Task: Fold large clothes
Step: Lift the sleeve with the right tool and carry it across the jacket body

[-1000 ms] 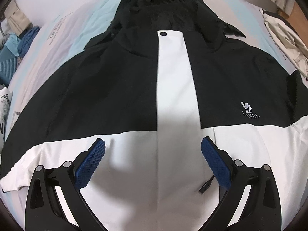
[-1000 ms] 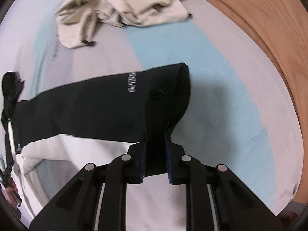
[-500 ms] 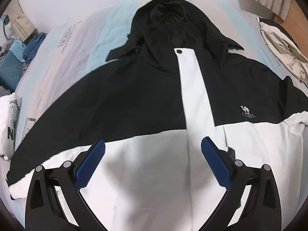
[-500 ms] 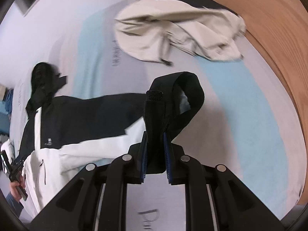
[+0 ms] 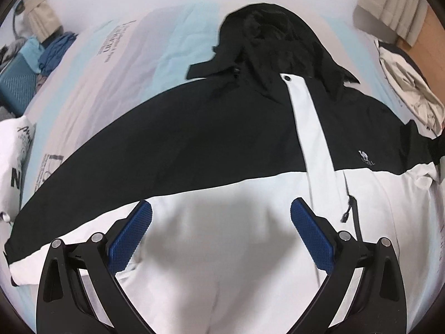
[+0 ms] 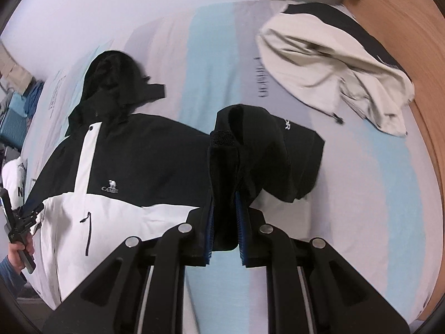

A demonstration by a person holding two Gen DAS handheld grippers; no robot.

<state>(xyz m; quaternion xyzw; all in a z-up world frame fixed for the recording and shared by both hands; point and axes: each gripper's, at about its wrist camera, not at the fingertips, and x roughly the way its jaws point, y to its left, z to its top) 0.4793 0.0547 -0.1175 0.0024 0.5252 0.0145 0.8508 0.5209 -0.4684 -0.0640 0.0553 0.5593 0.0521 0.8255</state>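
Black/white jacket [image 5: 222, 144] lies flat on bed [image 5: 125, 64], centre frame; chest logo reads "CAMEL" [image 6: 109, 189]. Left gripper [image 5: 221, 222] wide apart, empty. Right gripper [image 6: 224, 222] pinches black sleeve cuff [image 6: 222, 150], lettering partly hidden.

A bed sheet [image 6: 211, 55] striped in pale blue and grey, printed with dark lettering, is seen spread underneath everything. A crumpled cream garment [image 6: 333, 64] is found lying near the far right corner, beside a wooden floor [image 6: 411, 55]. Beige curtains [image 5: 389, 19] are glimpsed beyond it. On the left edge a white printed shirt [image 5: 14, 153] is spotted, and further back a teal suitcase [image 5: 16, 89] piled with blue clothes [image 5: 52, 53] is made out
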